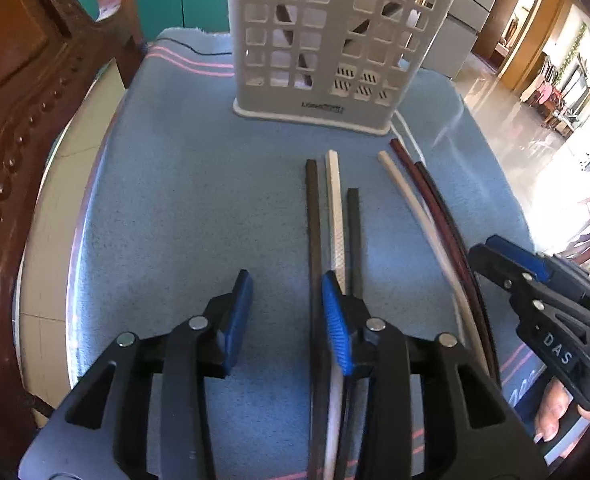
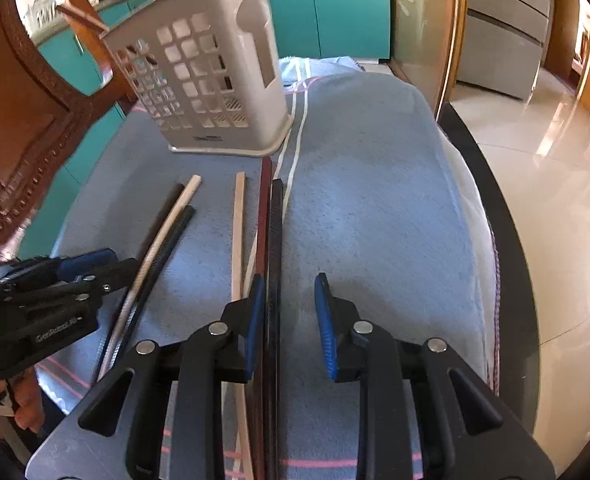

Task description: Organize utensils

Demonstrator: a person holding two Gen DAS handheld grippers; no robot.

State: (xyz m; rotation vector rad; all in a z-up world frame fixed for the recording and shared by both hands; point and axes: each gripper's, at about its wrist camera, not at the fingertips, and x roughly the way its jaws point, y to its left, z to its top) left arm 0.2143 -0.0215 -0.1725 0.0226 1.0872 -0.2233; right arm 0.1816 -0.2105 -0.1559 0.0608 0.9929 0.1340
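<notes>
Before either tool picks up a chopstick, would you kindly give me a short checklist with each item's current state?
1. Left tool open: ok.
2. Right tool open: ok.
3. Chopsticks lying loose on the blue towel: ok.
4. Utensil holder upright on the towel: ok.
5. One chopstick centred between the left tool's fingers: not ok, they lie at its right finger.
6. Free space inside the holder: cannot tell.

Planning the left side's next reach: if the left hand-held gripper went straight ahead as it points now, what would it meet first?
Probably the white utensil basket; only bare blue towel lies before it.
</notes>
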